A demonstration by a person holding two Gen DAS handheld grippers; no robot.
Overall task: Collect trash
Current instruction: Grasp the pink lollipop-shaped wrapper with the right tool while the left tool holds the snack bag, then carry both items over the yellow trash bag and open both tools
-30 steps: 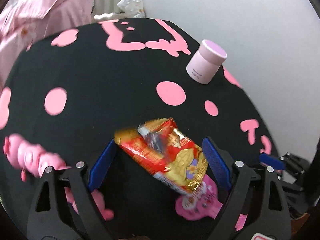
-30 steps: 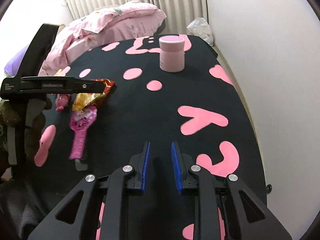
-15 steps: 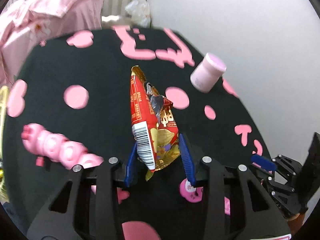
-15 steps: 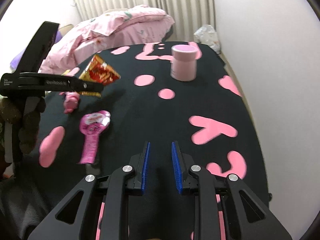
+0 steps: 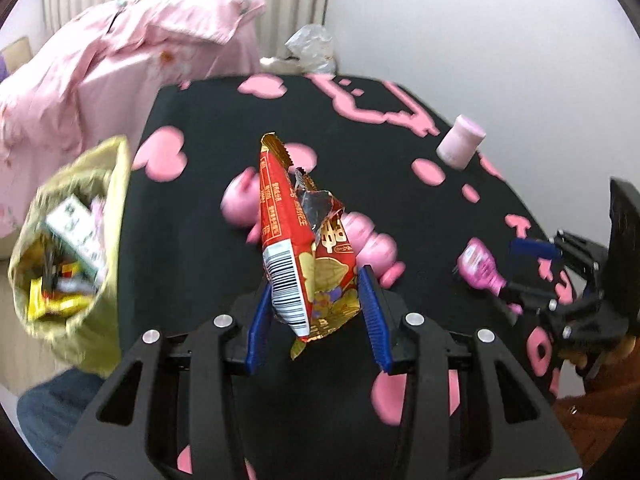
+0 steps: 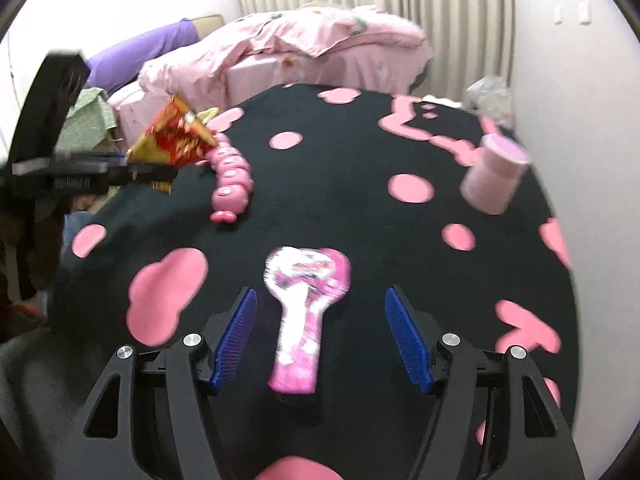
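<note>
A red snack wrapper (image 5: 304, 256) was pinched upright at frame centre by the left gripper (image 5: 314, 316). The right gripper (image 6: 324, 340), jaws just spread, was held around a pink packet (image 6: 304, 300).

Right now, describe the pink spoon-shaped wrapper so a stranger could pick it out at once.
Start at the black tablecloth with pink blotches. Near its front edge, between the open right gripper's blue fingers, lies the pink spoon-shaped wrapper. Unlike the segmented pink caterpillar toy and the upright pink jar farther back, it is flat, glossy, with a round printed head and narrow tail.
</note>
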